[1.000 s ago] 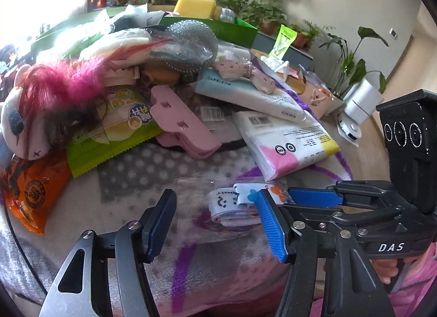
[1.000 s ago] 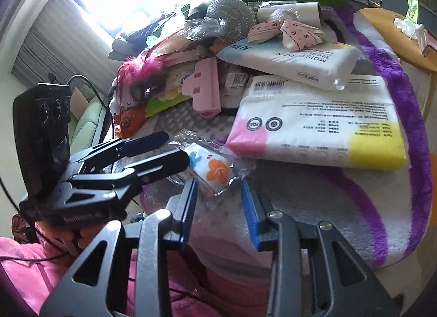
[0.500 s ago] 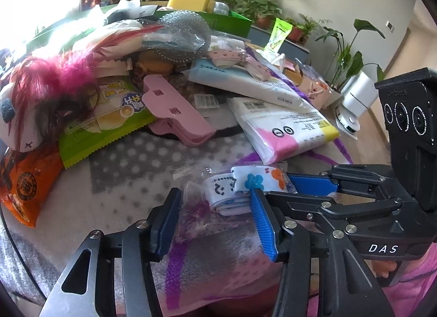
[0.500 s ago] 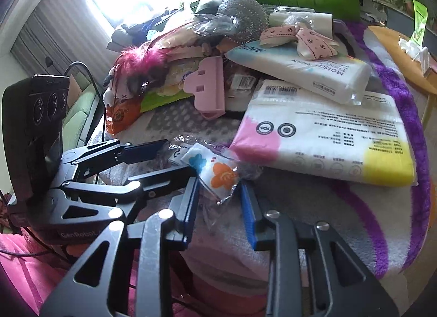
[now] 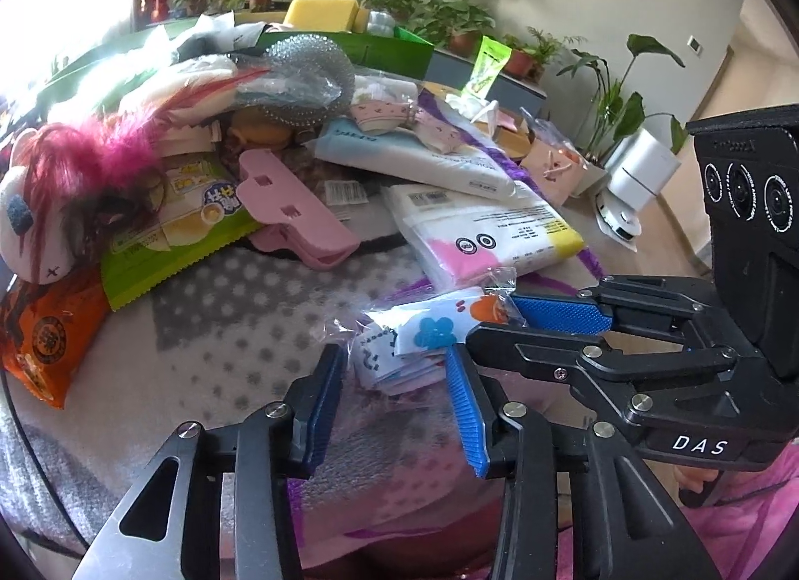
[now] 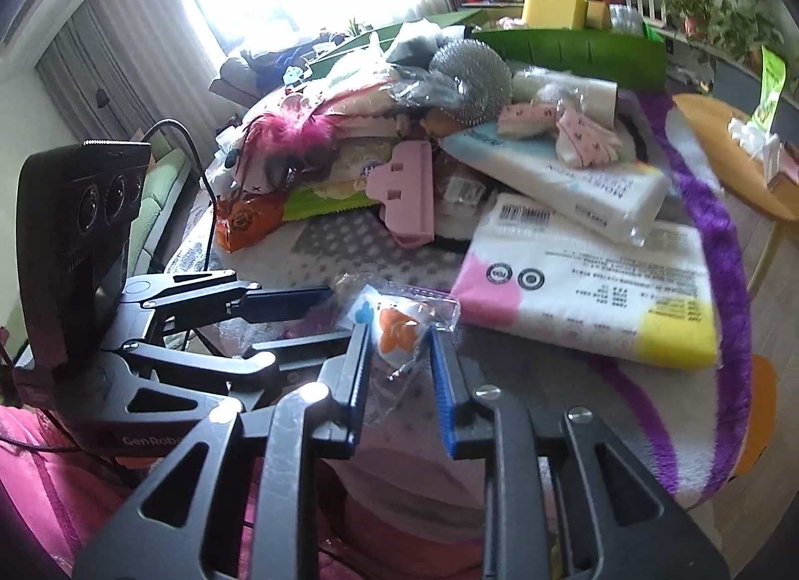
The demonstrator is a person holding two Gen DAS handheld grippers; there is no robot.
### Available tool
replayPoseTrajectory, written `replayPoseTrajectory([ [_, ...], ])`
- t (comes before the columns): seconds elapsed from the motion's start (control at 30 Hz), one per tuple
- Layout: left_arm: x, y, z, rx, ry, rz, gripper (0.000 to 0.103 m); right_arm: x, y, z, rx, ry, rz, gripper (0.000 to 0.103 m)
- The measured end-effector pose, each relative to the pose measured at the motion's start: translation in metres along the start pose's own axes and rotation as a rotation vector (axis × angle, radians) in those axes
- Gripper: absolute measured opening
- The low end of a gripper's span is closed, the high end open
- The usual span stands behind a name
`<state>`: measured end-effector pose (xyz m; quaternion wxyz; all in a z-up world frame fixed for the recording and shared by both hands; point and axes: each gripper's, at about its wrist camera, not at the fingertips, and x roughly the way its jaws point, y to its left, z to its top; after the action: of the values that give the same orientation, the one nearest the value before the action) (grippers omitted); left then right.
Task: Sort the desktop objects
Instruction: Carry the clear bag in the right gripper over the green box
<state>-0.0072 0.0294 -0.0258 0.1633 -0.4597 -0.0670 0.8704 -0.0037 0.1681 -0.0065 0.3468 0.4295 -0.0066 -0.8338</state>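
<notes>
Packet: small clear plastic bag of folded white cloth with blue and orange flowers (image 5: 429,335), near the blanket's front edge.
Right gripper (image 6: 399,355): narrow, pinching the bag's thin plastic end.
Left gripper (image 5: 394,375): closing around the bag.
Risk: slippery plastic may slide out or tear.
Nearby: white, pink and yellow tissue pack (image 6: 589,290) could get bumped.

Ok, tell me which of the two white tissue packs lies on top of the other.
The blue-ended tissue pack lies on top; it rests across the far edge of the pink-and-yellow tissue pack, which lies flat on the blanket.
</notes>
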Motion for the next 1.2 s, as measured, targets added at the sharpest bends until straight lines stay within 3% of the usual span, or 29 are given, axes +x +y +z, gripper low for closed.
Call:
replayPoseTrajectory([
  [0.1, 0.004, 0.002, 0.001, -0.019, -0.009, 0.035, 0.043, 0.004, -0.005, -0.002, 0.012, 0.018, -0.003, 0.025],
  [0.2, 0.003, 0.008, 0.001, -0.051, -0.005, 0.023, 0.044, 0.007, -0.014, -0.007, 0.042, 0.049, -0.008, 0.027],
  [0.27, 0.004, 0.008, 0.0, -0.054, -0.005, 0.04, 0.054, 0.009, -0.018, -0.01, 0.058, 0.063, 0.001, 0.029],
  [0.43, 0.012, 0.005, 0.0, -0.048, 0.008, 0.036, 0.059, 0.012, -0.021, -0.011, 0.082, 0.077, 0.01, 0.031],
  [0.53, 0.014, 0.002, 0.001, -0.032, 0.004, 0.03, 0.055, 0.017, -0.024, -0.012, 0.11, 0.081, 0.04, 0.03],
  [0.63, 0.011, -0.001, 0.003, -0.019, 0.003, -0.012, 0.035, 0.017, -0.022, -0.01, 0.097, 0.075, 0.038, 0.026],
  [0.73, 0.005, -0.009, 0.003, 0.032, -0.017, 0.012, 0.035, 0.013, -0.013, -0.009, 0.042, 0.058, 0.009, 0.026],
  [0.97, -0.012, -0.012, 0.013, 0.022, -0.047, -0.031, 0.035, -0.006, -0.008, -0.002, 0.011, 0.008, 0.018, 0.025],
  [1.2, -0.025, -0.023, 0.044, 0.066, -0.11, -0.022, 0.035, -0.03, -0.007, 0.02, -0.044, -0.07, 0.003, 0.025],
])
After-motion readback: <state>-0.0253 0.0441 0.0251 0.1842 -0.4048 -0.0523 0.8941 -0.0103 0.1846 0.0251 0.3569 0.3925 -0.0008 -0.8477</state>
